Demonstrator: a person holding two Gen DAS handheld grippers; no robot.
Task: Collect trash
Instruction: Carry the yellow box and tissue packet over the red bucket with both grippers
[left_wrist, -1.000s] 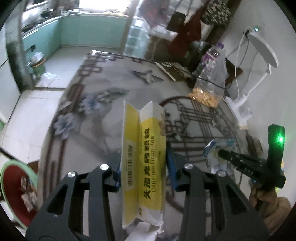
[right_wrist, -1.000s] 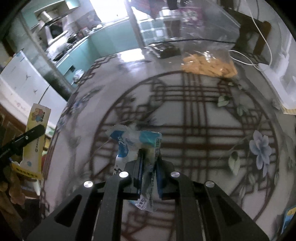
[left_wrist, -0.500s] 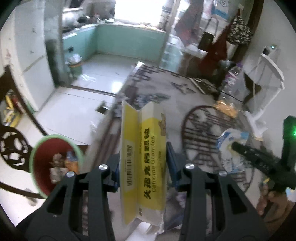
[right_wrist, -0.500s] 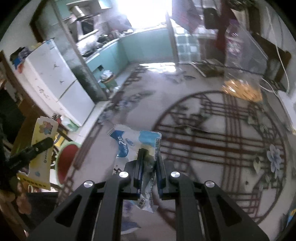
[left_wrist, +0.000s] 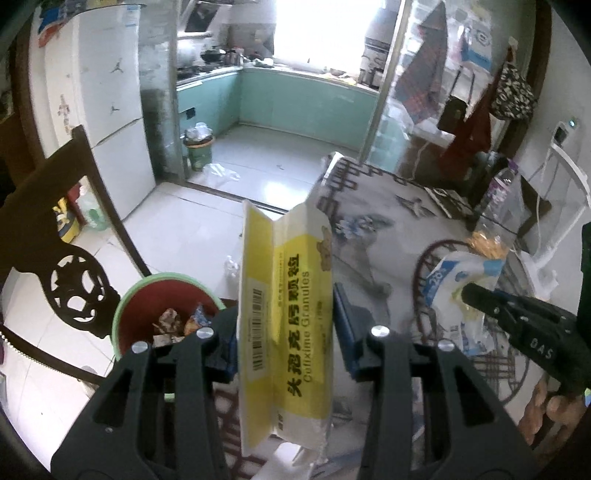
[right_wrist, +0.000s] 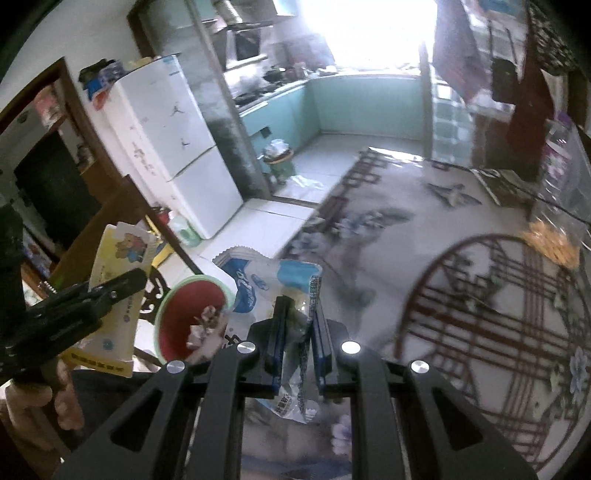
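Jaws pinch trash: left gripper (left_wrist: 284, 328) a yellow box (left_wrist: 284, 317) (crumpled), right gripper (right_wrist: 297, 343) a blue-white wrapper (right_wrist: 273, 280).

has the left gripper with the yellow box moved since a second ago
Yes. The left gripper, shut on the yellow box, has swung off the table toward the red bin.

yellow-white box (left_wrist: 284, 325), blue-white wrapper (right_wrist: 273, 284), red green-rimmed bin (left_wrist: 147, 306).
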